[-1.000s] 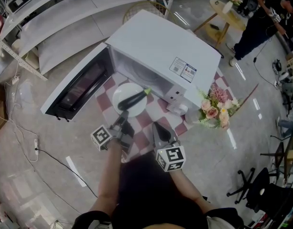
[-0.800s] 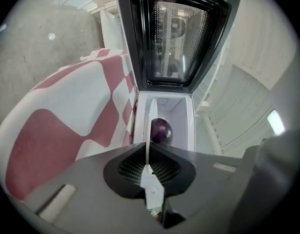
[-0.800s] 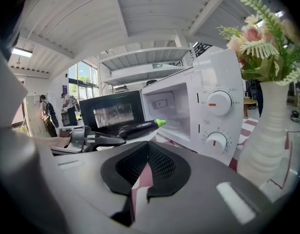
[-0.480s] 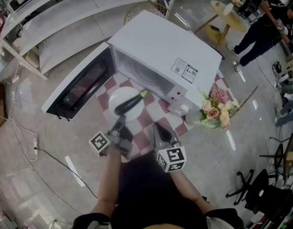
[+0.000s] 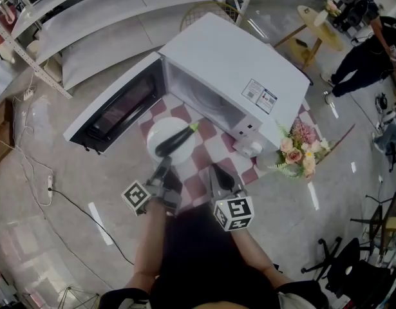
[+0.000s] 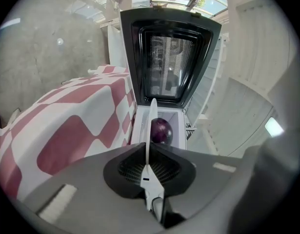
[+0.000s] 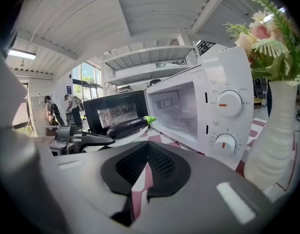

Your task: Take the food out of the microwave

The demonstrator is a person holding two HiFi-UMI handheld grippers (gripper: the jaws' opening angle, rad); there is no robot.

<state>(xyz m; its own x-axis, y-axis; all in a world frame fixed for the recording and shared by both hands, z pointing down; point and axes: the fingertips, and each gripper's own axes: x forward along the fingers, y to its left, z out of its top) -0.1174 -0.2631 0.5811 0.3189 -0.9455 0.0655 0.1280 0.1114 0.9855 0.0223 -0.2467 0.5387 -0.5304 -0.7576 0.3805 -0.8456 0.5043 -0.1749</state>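
Observation:
A white plate [image 5: 160, 134] carrying a dark purple eggplant [image 5: 175, 138] with a green stem hangs just outside the open white microwave [image 5: 236, 76], over the red-and-white checkered cloth [image 5: 204, 150]. My left gripper [image 5: 163, 168] is shut on the plate's near rim. In the left gripper view the rim [image 6: 152, 118] runs edge-on between the jaws, with the eggplant [image 6: 162, 130] behind it. My right gripper [image 5: 217, 172] sits beside it to the right, shut and empty. From the right gripper view the eggplant [image 7: 126, 126] lies left of the microwave cavity [image 7: 176, 108].
The microwave door [image 5: 117, 108] swings wide open to the left. A white vase of pink flowers [image 5: 301, 153] stands right of the microwave, close to my right gripper. A person [image 5: 371, 37] and a small round table [image 5: 320, 28] are at the far right.
The plate with the eggplant has drawn a little farther out from the microwave's mouth toward me, held by the left gripper. The right gripper has stayed put.

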